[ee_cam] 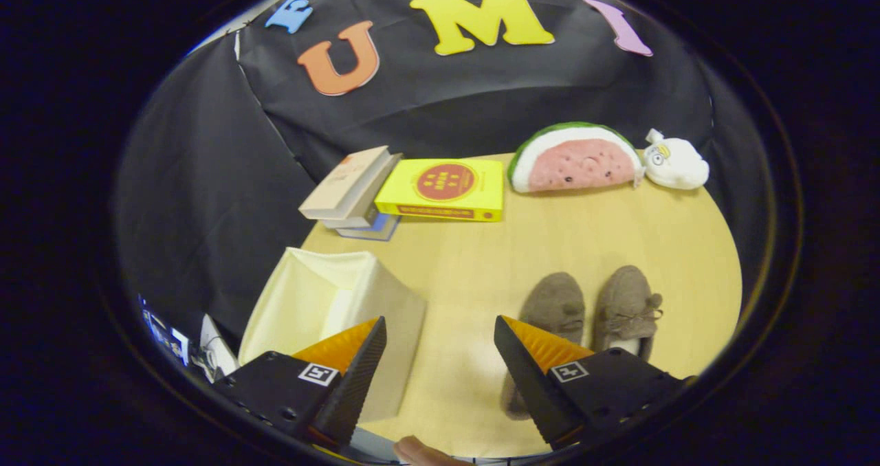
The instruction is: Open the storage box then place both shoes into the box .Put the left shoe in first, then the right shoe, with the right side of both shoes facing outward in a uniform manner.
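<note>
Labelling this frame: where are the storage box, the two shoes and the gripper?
storage box [313, 301]: gripper view, inner wall.
left shoe [555, 304]: gripper view, toe top.
right shoe [625, 301]: gripper view, toe top.
gripper [440, 328]: gripper view, open gap.

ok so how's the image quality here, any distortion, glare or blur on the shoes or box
Gripper view: strong fisheye bending, so the table edge curves; soft even light, with a pale sheen on the wood between the open gripper fingers; the two shoes and the storage box look slightly soft but readable; a blurred fingertip intrudes below the fingers.
</note>
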A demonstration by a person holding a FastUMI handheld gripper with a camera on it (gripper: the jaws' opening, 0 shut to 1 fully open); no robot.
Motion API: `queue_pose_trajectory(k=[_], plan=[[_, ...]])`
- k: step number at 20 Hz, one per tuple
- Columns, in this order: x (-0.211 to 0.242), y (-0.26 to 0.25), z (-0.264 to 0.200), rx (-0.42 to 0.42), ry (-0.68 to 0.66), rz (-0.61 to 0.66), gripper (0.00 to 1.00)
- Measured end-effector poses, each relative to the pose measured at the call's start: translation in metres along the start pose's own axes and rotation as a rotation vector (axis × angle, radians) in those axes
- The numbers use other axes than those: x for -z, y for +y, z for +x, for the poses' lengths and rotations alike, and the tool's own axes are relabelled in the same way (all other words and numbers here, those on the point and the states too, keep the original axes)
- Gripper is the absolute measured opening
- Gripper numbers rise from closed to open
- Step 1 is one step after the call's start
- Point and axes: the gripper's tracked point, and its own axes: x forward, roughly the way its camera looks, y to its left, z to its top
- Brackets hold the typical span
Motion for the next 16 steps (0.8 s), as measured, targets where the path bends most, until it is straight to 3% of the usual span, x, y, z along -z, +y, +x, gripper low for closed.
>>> queue_pose_trajectory(k=[4,8,9,12,14,16], plan=[[0.032,-0.068,0.012,0.106,0.085,0.051,0.95],[0.066,-0.099,0.024,0.145,0.231,0.113,0.94],[0.073,-0.103,0.026,0.154,0.259,0.119,0.84],[0.074,-0.119,0.035,0.217,0.275,0.113,0.70],[0.078,-0.120,0.044,0.234,0.292,0.129,0.44],[0.080,-0.117,0.049,0.236,0.311,0.117,0.41]])
